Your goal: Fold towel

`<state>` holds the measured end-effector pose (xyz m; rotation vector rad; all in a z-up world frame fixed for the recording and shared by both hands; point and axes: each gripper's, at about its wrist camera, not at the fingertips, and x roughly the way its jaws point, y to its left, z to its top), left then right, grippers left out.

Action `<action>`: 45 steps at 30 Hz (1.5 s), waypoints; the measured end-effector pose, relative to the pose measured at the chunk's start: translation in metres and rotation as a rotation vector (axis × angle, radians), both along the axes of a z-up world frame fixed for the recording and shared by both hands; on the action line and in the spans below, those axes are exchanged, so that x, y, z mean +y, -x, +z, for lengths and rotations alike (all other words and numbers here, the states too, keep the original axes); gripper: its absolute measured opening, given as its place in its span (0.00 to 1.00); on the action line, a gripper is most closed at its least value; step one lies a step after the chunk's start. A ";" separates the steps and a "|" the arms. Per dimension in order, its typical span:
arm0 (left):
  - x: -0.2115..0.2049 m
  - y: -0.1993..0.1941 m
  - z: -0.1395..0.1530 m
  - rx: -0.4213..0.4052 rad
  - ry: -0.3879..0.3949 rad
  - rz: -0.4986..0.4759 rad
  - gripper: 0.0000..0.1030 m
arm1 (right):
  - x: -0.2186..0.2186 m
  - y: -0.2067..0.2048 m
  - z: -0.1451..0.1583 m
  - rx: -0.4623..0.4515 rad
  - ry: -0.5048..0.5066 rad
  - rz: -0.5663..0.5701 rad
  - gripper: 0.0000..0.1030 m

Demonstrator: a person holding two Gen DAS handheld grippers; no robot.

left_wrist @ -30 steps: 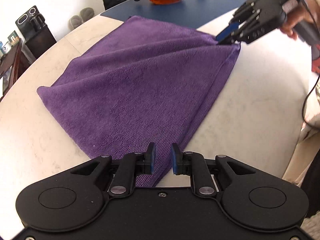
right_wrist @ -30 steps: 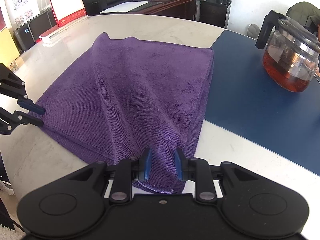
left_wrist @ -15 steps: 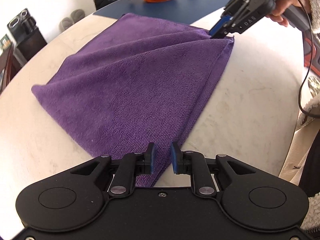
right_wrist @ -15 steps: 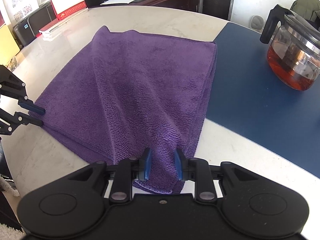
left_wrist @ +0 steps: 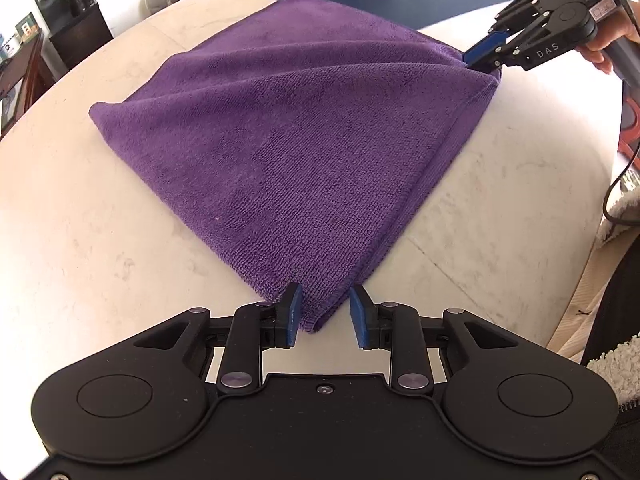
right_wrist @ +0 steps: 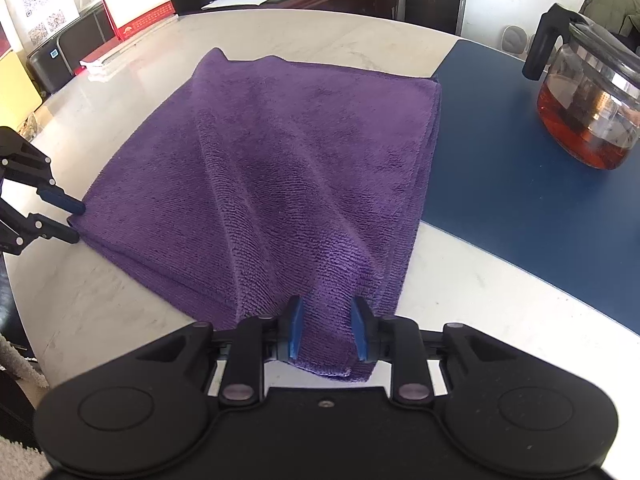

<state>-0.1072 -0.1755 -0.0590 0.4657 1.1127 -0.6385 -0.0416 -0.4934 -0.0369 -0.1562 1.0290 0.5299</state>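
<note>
Lying doubled on the pale round table (left_wrist: 100,240), the purple towel (left_wrist: 304,152) already shows at least one fold made: stacked layers are visible along its near edge in the right wrist view, and its far side runs just onto the blue mat (right_wrist: 520,168). To my eye the task is well along but not finished, since soft ridges run from the right-hand corner across the cloth and a further fold or a smoothing may be left. The left gripper (left_wrist: 325,316) sits at the towel's nearest corner with its jaws opening; the corner tip lies between the blue pads, close against the left one and clear of the right, so it looks released rather than held. The right gripper (right_wrist: 327,330) is at the neighbouring corner along the same edge, its pads clamped on a bunched pinch of towel, which rises slightly into them. A glass pot (right_wrist: 592,108) of dark tea stands on the mat, well apart from the cloth.
</note>
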 end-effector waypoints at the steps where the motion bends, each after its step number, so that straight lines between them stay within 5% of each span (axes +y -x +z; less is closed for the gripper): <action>1: 0.000 0.001 0.000 -0.004 -0.002 0.003 0.25 | 0.001 0.003 0.007 -0.044 -0.020 0.020 0.23; 7: -0.001 0.003 0.007 -0.023 0.031 0.033 0.25 | 0.062 0.022 0.030 -0.149 -0.066 0.405 0.22; 17: 0.011 0.004 0.001 -0.031 0.054 0.121 0.27 | 0.137 0.018 0.012 -0.171 0.043 0.782 0.22; 21: 0.017 0.006 -0.001 -0.035 0.077 0.140 0.27 | 0.146 0.020 0.011 -0.175 0.102 0.854 0.22; 32: 0.029 0.011 -0.001 -0.035 0.103 0.177 0.32 | 0.154 0.023 0.017 -0.148 0.112 0.853 0.01; 45: 0.039 0.024 0.003 -0.040 0.114 0.216 0.32 | 0.171 0.037 0.020 -0.196 0.094 0.920 0.05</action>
